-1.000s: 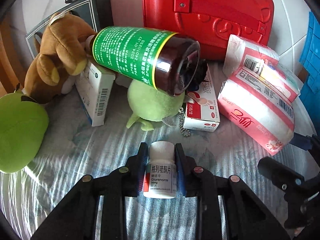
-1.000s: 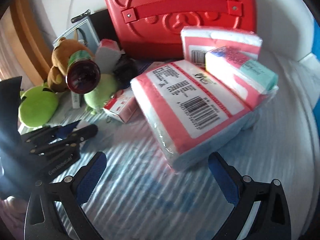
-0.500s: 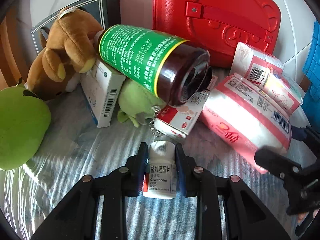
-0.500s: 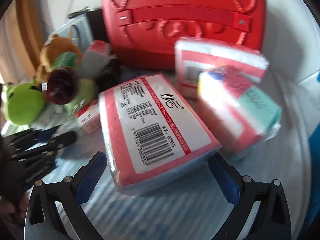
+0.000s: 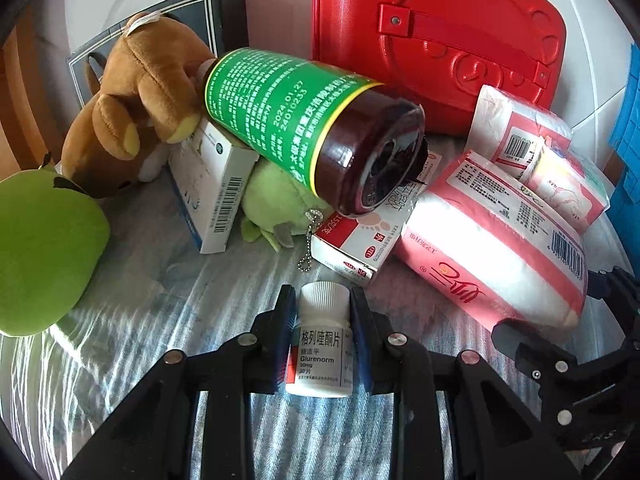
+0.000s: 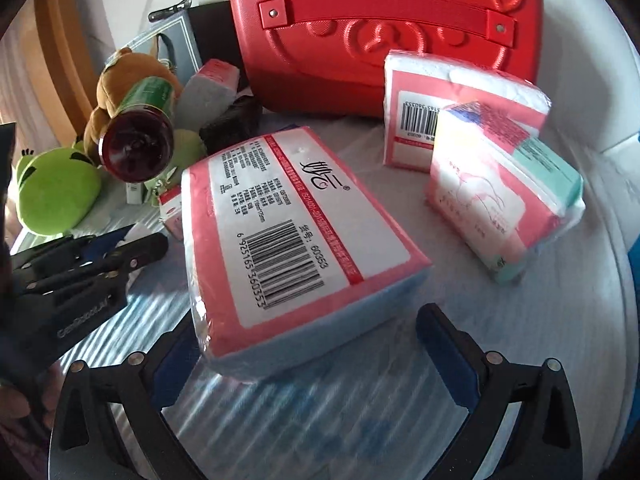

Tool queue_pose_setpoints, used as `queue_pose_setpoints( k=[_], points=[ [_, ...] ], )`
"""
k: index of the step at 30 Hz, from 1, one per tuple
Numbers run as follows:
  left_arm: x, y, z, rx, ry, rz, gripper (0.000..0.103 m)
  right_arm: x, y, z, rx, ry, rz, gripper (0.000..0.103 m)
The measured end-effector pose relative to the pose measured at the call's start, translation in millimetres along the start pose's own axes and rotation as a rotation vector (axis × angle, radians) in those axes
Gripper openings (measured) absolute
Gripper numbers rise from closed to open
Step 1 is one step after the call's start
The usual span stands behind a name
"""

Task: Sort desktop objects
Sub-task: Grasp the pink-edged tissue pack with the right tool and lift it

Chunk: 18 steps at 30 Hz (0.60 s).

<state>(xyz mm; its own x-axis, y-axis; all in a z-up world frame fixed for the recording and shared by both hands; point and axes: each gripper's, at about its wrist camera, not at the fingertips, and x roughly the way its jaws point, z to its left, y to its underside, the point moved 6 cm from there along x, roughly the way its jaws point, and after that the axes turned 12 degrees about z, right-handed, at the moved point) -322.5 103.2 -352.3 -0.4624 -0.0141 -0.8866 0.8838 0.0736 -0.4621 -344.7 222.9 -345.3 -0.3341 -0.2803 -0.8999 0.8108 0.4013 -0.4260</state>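
Observation:
My left gripper [image 5: 322,312] is shut on a small white pill bottle [image 5: 322,344], held just in front of a red-and-white medicine box [image 5: 360,244]. A brown bottle with a green label [image 5: 304,128] lies on its side atop a white box [image 5: 208,184] and a small green plush [image 5: 276,204]. My right gripper [image 6: 308,344] is open, its fingers [image 6: 444,352] either side of the near end of a large pink tissue pack [image 6: 288,236]. The left gripper also shows in the right wrist view [image 6: 100,264].
A red case [image 6: 380,32] stands at the back. Two more tissue packs [image 6: 500,184] lie right of the large one. A brown bear plush [image 5: 136,108], a green plush [image 5: 40,252] and a dark book [image 5: 200,12] are on the left.
The left gripper has moved forward with the pill bottle toward the medicine box. The right gripper has closed in on the large tissue pack, which now lies between its fingers.

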Motion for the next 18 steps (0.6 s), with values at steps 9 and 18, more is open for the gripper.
queue_pose_setpoints(
  k=[9, 18],
  points=[
    [-6.1, 16.2, -4.8, -0.011, 0.011, 0.000, 0.027, -16.7, -12.9, -12.7, -0.020, 0.073, -0.066, 0.103],
    [-30.8, 58.9, 29.5, -0.081, -0.102, 0.012, 0.027, -25.3, 2.5, 47.7, -0.084, -0.272, 0.014, 0.103]
  ],
)
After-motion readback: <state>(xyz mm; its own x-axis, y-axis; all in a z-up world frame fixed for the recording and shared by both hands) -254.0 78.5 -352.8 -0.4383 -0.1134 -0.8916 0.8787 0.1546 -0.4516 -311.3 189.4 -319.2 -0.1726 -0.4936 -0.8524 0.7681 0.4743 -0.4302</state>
